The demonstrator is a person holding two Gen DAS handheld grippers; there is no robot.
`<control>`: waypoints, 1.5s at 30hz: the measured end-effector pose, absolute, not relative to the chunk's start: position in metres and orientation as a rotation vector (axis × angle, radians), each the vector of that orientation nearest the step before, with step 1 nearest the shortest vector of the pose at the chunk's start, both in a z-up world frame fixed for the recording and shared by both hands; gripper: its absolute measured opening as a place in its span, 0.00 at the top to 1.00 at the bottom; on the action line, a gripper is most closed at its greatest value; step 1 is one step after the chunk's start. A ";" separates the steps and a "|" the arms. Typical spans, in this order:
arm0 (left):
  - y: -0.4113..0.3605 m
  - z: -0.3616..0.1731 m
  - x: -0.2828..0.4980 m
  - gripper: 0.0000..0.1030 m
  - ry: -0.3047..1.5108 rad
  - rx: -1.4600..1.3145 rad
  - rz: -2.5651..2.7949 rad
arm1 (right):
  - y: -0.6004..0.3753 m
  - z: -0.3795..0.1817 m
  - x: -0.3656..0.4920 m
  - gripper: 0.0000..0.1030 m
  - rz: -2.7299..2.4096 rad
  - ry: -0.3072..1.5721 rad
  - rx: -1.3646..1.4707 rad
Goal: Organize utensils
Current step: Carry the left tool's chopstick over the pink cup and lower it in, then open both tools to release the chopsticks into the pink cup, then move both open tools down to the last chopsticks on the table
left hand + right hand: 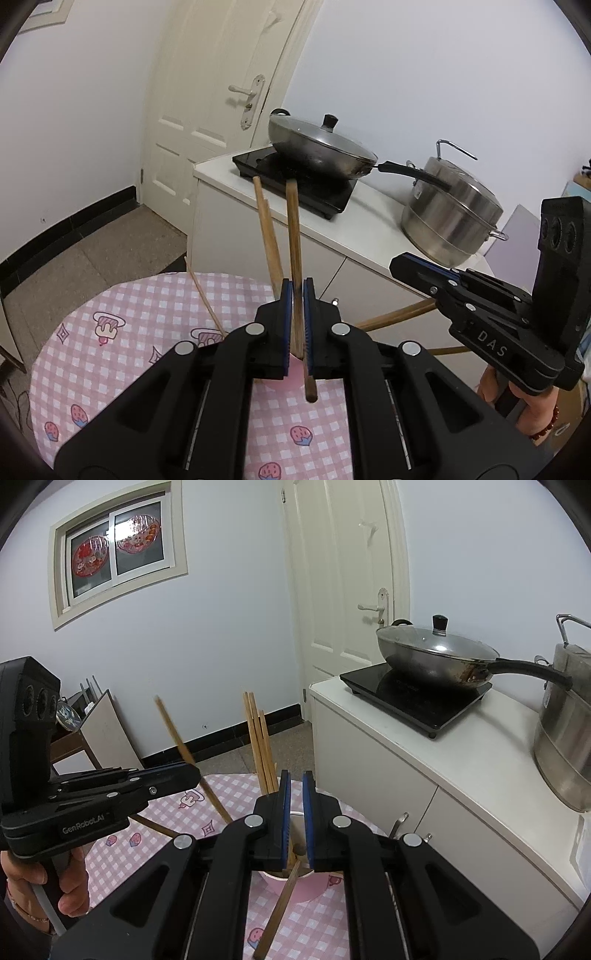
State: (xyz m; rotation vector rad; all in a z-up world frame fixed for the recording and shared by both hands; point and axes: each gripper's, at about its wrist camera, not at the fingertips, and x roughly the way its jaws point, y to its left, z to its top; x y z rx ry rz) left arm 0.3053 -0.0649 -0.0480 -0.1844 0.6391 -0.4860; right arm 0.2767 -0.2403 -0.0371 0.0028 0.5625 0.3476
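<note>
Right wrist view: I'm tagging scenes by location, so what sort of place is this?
Probably a home kitchen: a lidded wok on an induction cooktop, and a steel pot beside it.

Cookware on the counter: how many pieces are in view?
2: a lidded wok on the induction hob, and a steel pot to its right, under the wok's handle. Others may sit beyond the frame.
</note>
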 end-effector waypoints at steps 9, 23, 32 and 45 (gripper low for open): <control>-0.065 -0.025 0.274 0.93 0.620 -0.170 -0.518 | -0.238 -0.017 0.246 0.78 0.341 0.513 -0.002; -0.047 -0.015 0.181 0.73 0.499 -0.083 -0.358 | -0.234 -0.023 0.169 0.72 0.280 0.427 0.022; -0.031 -0.045 0.137 0.42 0.464 -0.083 -0.280 | -0.219 -0.058 0.128 0.67 0.247 0.426 0.005; -0.021 -0.101 0.139 0.40 0.584 -0.030 -0.229 | -0.207 -0.107 0.128 0.65 0.267 0.537 0.046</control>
